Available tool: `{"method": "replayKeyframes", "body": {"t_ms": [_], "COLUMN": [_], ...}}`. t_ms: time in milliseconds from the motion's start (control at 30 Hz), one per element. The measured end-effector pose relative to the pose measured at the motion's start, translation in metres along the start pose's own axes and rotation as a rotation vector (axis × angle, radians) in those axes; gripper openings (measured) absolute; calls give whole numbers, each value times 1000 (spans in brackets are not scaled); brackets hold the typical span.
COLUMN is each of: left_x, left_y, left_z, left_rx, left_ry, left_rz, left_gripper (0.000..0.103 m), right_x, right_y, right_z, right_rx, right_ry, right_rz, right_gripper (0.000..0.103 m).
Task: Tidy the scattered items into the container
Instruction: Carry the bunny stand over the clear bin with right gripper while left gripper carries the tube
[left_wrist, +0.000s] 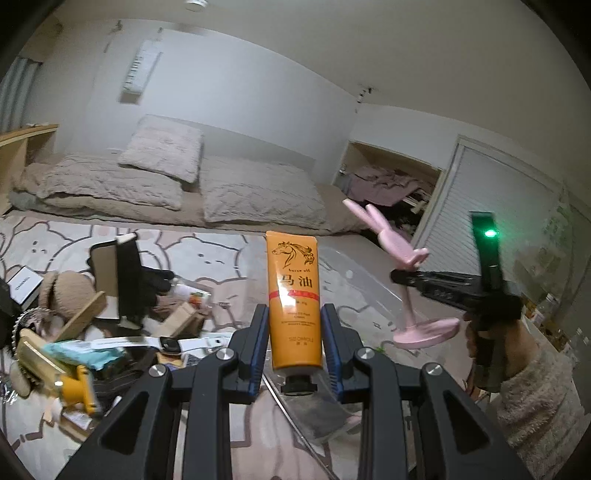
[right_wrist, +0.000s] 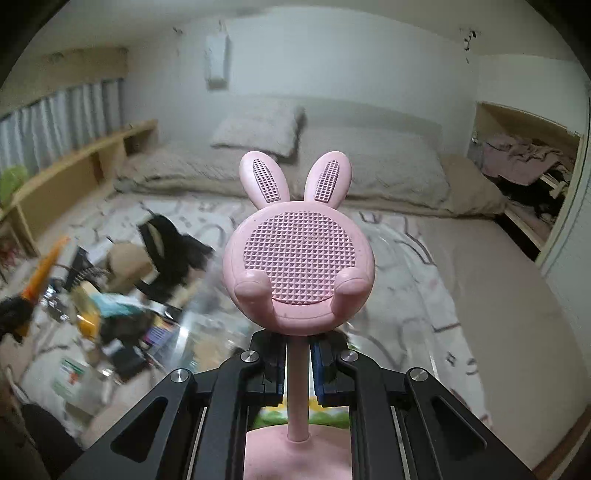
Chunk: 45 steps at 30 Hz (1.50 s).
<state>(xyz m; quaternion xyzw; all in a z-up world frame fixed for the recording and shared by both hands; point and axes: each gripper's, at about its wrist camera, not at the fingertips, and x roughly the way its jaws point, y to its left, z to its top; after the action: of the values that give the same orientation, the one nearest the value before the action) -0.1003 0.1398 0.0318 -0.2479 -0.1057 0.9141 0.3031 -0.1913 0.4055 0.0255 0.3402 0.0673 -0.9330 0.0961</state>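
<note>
Tube (left_wrist: 294, 301) clamped upright in my left gripper (left_wrist: 295, 345); right gripper (right_wrist: 298, 363) pinches the pink bunny stand (right_wrist: 298, 254) stem. Clutter (left_wrist: 92, 325) far left, blurry.

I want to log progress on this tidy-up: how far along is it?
Done: nothing visibly packed yet. In hand: left gripper grips an orange tube; right gripper clamps the pink bunny stand by its stem. Left: the clutter pile on the rug, including a smartwatch.
</note>
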Motion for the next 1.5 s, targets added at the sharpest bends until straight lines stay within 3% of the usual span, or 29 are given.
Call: {"method": "replayKeyframes", "body": {"t_ms": [367,500,1067,1500], "left_x": [26,30,74,135], "left_y": [-26,-32,-56,-105], "left_z": [-2,-3,-4,-11], "left_rx": [16,26,45,100], "left_ry": [48,60,163,354], "left_rz": [-54,-62,-95,-181], "left_gripper": [28,28,28,28], "right_x": [49,56,6,-17], "right_y": [-26,-28,-33,-39], "right_z": [-37,-42,-44,-58], "right_rx": [14,11,33,62], "right_ry": [272,321,166,53], "right_rz": [-37,-30,-4,5], "right_gripper": [13,13,13,13]}}
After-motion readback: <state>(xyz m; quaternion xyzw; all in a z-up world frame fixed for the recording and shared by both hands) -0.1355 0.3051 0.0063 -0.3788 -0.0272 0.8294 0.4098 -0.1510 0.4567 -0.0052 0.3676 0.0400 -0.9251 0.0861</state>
